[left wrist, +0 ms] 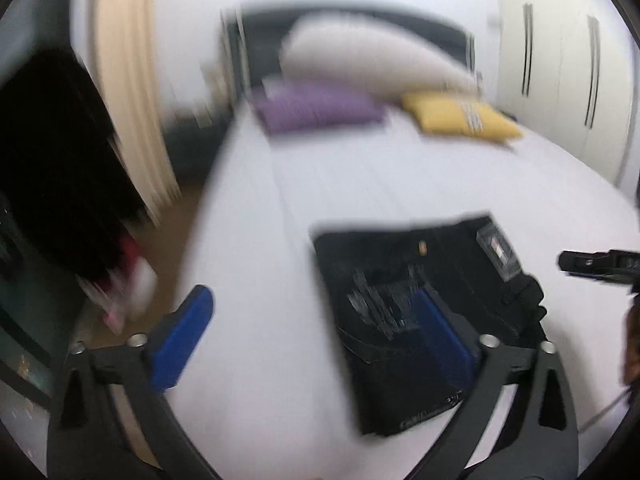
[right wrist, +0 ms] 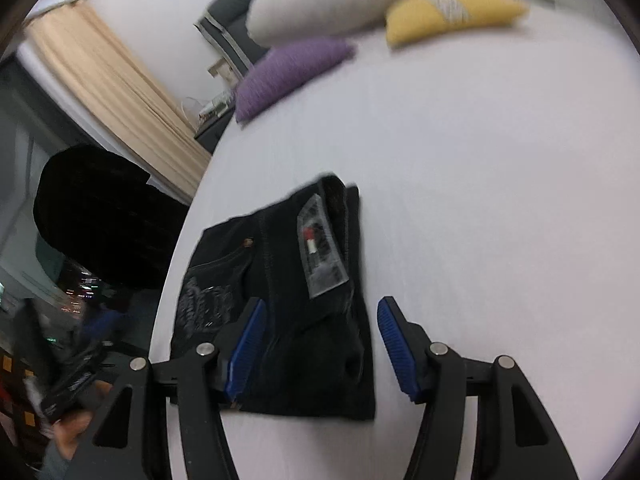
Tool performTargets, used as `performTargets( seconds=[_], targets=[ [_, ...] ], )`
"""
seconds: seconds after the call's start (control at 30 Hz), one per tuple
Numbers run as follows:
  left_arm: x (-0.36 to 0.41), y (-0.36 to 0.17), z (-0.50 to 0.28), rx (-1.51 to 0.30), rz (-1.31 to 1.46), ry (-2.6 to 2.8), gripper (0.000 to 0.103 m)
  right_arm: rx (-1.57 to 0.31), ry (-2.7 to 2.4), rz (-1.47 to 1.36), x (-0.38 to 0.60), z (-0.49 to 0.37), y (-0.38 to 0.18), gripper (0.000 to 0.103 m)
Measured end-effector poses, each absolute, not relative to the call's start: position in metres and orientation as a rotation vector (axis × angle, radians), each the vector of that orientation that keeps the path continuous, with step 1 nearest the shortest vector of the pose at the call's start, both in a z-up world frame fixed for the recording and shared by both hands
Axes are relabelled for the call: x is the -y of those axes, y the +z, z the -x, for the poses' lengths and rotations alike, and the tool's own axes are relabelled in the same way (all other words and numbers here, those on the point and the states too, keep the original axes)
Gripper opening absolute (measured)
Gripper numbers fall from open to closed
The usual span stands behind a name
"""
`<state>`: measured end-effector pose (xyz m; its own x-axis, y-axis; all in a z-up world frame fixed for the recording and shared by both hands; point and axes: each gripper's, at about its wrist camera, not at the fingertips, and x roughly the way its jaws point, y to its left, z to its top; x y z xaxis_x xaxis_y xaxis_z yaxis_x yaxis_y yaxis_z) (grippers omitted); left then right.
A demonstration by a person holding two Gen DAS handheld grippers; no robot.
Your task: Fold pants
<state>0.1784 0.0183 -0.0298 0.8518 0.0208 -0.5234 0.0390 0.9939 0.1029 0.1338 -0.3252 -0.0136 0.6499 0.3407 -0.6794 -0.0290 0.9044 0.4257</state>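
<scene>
- Left gripper (left wrist: pixel 316 340) and right gripper (right wrist: pixel 320 350): jaws apart, nothing clamped.
- Folded pants (right wrist: pixel 288 300) lie near the bed (right wrist: pixel 480 180) edge.
- Withdraw both grippers upward, avoiding snagging the fabric.

No text, brand or number can be read in either view. Just ahead of the right gripper (right wrist: pixel 320 350), the black pants (right wrist: pixel 280 300) carry a grey label (right wrist: pixel 320 252) with a red and white mark, and a pale printed design (right wrist: pixel 204 304) lies beside the gripper's left finger; blur keeps the lettering on both from being made out. The yellow cushion (right wrist: pixel 452 10) far ahead has a grey patterned patch, also unreadable.
</scene>
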Motion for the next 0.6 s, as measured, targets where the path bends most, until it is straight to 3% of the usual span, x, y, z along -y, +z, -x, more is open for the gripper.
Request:
performTargets(
  seconds=[0.17, 0.23, 0.47, 0.6],
  targets=[
    [-0.001, 0.032, -0.102, -0.402, -0.173, 0.085, 0.103, -0.598, 0.14, -0.271, 0.297, -0.056, 0.062, 0.088],
    [-0.005, 0.058, -0.069, -0.351, -0.14, 0.08, 0.103, -0.489, 0.109, -0.24, 0.294, -0.021, 0.09, 0.102],
    [-0.032, 0.142, 0.021, -0.236, -0.058, 0.059, 0.103, -0.183, 0.024, -0.124, 0.265, 0.063, 0.178, 0.103],
    [-0.036, 0.158, 0.049, -0.281, -0.084, 0.034, 0.103, -0.13, 0.031, -0.104, 0.246, 0.092, 0.199, 0.103]
  ],
)
